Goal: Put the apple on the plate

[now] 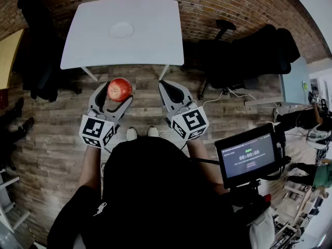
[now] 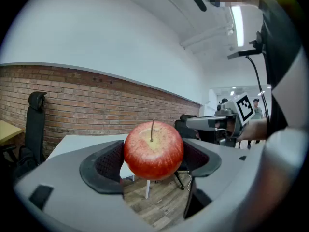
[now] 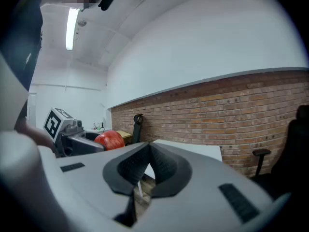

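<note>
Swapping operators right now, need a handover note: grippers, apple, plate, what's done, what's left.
Left gripper: shut on the apple, held above the floor, short of the white table.
Right gripper: shut, empty, beside the left one.
Plate: empty, on that table.
Done: apple picked up.
Left: carry it forward over the table, set it on the plate, release.

A white rectangular table (image 1: 150, 45) stands ahead of the left tongs (image 1: 115, 92) and the right tongs (image 1: 165, 84), its near edge just beyond their tips. A red brick wall (image 1: 218, 1) runs behind it. A black office chair (image 1: 249, 53) sits ahead and right of the right tongs. A black high-backed chair (image 1: 39, 51) and a yellow desk top (image 1: 8, 53) lie left of the left tongs. Grey-brown wood plank flooring (image 1: 52, 139) lies beneath. A small black screen (image 1: 249, 154) sits back and right of the right tongs.
</note>
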Action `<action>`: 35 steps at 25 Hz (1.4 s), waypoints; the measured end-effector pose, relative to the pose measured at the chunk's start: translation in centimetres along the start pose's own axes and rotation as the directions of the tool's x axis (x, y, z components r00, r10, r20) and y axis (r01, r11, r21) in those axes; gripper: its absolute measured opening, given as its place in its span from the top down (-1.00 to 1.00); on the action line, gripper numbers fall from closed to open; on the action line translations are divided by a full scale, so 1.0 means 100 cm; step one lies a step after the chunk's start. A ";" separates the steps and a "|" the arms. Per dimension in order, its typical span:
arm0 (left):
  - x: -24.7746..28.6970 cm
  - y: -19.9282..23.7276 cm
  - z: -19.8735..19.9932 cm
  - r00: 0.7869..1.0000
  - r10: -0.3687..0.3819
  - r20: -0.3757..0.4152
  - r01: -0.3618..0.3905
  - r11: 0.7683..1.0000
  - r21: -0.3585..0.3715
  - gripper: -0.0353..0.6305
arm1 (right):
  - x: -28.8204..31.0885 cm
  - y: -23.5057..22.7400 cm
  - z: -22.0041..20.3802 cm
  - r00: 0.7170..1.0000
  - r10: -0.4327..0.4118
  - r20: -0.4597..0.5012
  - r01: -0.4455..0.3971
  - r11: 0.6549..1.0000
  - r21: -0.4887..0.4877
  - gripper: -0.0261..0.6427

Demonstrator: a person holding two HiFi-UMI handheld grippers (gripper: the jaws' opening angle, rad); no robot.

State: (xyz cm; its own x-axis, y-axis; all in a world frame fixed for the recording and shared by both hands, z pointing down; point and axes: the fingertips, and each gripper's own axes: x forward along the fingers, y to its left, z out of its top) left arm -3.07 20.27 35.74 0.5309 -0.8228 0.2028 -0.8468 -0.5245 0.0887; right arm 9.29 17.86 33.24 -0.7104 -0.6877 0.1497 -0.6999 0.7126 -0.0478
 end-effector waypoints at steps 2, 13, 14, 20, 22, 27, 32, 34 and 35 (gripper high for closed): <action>0.002 -0.001 0.000 1.000 -0.006 -0.001 0.006 1.000 0.002 -0.26 | 0.001 0.000 0.000 1.000 -0.001 0.000 0.001 1.000 0.000 0.91; 0.004 0.003 -0.001 0.999 -0.031 -0.012 0.031 1.000 -0.002 -0.26 | 0.003 0.003 0.002 1.000 -0.010 -0.016 0.010 1.000 -0.011 0.91; 0.005 0.003 0.001 0.999 -0.032 -0.011 0.032 0.999 -0.001 -0.26 | 0.004 0.002 0.003 1.000 -0.009 -0.017 0.009 1.000 -0.003 0.91; 0.008 0.009 0.006 0.999 -0.045 -0.021 0.045 0.999 0.001 -0.26 | 0.009 0.001 0.000 0.999 0.001 -0.054 0.002 0.998 0.058 0.91; 0.006 0.009 0.003 0.998 -0.056 -0.031 0.056 0.998 0.001 -0.26 | 0.008 0.004 -0.002 0.998 -0.006 -0.059 0.010 0.998 0.063 0.91; -0.021 0.023 -0.021 0.997 -0.072 -0.021 0.072 0.997 0.008 -0.26 | 0.015 0.037 -0.020 0.998 -0.028 -0.056 0.031 0.998 0.049 0.91; -0.042 0.042 -0.020 0.999 -0.041 -0.002 0.041 0.999 0.015 -0.26 | 0.031 0.059 -0.019 0.999 -0.004 -0.046 0.006 0.999 0.039 0.91; -0.035 0.040 -0.011 0.999 -0.037 -0.010 0.037 0.999 0.014 -0.26 | 0.031 0.050 -0.010 0.999 0.002 -0.045 0.000 0.999 0.046 0.91; -0.026 0.036 -0.005 0.999 -0.042 -0.017 0.042 0.999 0.014 -0.26 | 0.029 0.041 -0.004 0.999 0.000 -0.044 0.002 0.999 0.050 0.91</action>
State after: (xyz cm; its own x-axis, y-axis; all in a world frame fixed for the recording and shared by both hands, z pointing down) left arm -7.56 20.62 35.99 0.5654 -0.7962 0.2152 -0.8230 -0.5619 0.0833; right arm 4.41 18.88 33.89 -0.7067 -0.6807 0.1927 -0.7041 0.7035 -0.0971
